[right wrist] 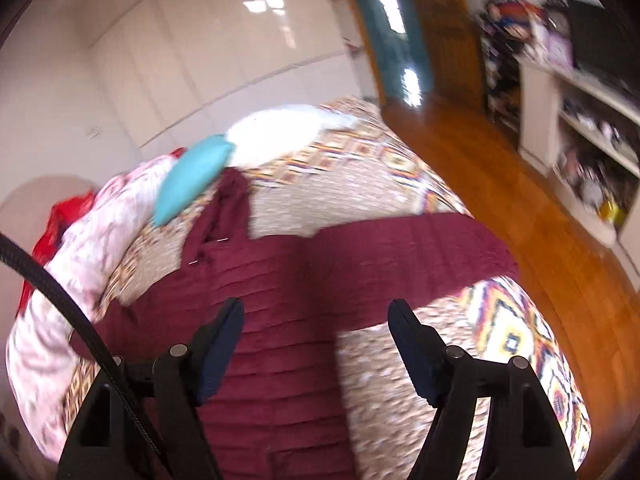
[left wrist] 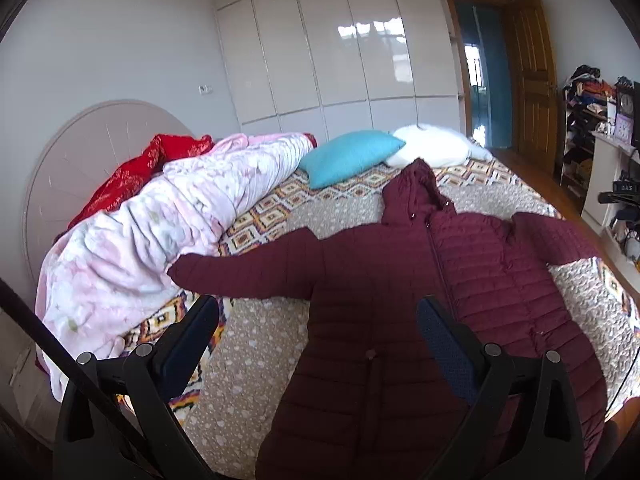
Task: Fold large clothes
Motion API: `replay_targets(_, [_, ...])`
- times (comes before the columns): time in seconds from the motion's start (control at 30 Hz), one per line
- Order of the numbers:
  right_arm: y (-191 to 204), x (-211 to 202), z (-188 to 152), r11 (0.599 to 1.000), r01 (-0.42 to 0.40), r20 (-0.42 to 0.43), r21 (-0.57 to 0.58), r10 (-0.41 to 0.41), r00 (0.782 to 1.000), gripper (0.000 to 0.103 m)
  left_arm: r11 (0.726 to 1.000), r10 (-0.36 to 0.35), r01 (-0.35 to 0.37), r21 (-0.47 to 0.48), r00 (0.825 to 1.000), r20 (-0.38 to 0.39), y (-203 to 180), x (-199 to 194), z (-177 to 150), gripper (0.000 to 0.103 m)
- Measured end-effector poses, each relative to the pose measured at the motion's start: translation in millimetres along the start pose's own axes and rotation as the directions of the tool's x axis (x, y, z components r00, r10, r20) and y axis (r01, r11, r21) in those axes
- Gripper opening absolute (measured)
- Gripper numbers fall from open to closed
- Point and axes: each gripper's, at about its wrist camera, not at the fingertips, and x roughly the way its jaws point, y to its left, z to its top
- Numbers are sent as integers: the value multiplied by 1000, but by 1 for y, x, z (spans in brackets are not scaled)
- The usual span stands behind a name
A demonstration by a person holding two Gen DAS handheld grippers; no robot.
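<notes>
A large maroon quilted hooded coat [left wrist: 380,280] lies spread flat on the bed, front up, hood towards the pillows, both sleeves stretched out sideways. My left gripper [left wrist: 318,308] is open and empty, hovering above the coat's lower body near its left side. In the right wrist view the same coat [right wrist: 280,292] shows blurred, its right sleeve [right wrist: 420,244] reaching towards the bed's right edge. My right gripper [right wrist: 316,312] is open and empty above the coat's right side, below the sleeve.
The bed has a patterned beige bedspread [left wrist: 256,344]. A pink quilt [left wrist: 168,216] and red blanket [left wrist: 132,176] are bunched at the left. A turquoise pillow [left wrist: 348,156] and white pillow [left wrist: 432,146] lie at the head. Wooden floor [right wrist: 520,200] and cluttered shelves [right wrist: 580,120] are on the right.
</notes>
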Motion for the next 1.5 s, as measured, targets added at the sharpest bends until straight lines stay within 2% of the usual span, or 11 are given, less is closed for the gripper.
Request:
replay_targets(0.1, [-68,37,-8,987,14,-65,163,-4,998,63,1000,-17,16,-16,999,-46,-3,22,-9,99])
replay_targets(0.27, [-162,81,-34,886,-69,-73,459,115,991,63,999,-23,20,-34,995,-98,-15,54,-16,99])
replay_targets(0.7, [-219,168,8,792,-39,-20,609,64,998,63,1000,18,-18,4,984,-177,-34,109,-21,99])
replay_targets(0.77, [-220,177,20,799,4,-37,601,22,999,51,1000,26,-26,3,981,-193,-33,116,-23,99])
replay_targets(0.8, [-217,181,25,809,32,-53,588,-1,999,27,1000,27,-27,2,979,-202,-32,119,-24,99])
replay_targets(0.83, [-213,182,32,825,55,-63,563,-24,998,15,1000,28,-28,1,978,-206,-31,121,-25,99])
replay_targets(1.0, [-126,140,78,954,171,53,245,-190,980,9,999,26,-31,-19,977,-211,-23,127,-30,99])
replay_targets(1.17, [19,98,85,986,92,170,-138,-68,983,9,998,-2,-10,-59,977,-212,-14,126,-37,99])
replay_targets(1.27, [112,95,56,937,-38,114,-346,82,990,8,998,-2,-12,-69,979,-203,-7,121,-40,99])
replay_targets(1.37, [191,113,9,850,-174,-19,-497,189,982,9,996,20,-36,-82,982,-190,7,115,-43,99])
replay_targets(1.5, [263,163,-58,746,-351,-265,-566,239,934,11,991,31,-55,-123,981,-189,32,111,-49,99])
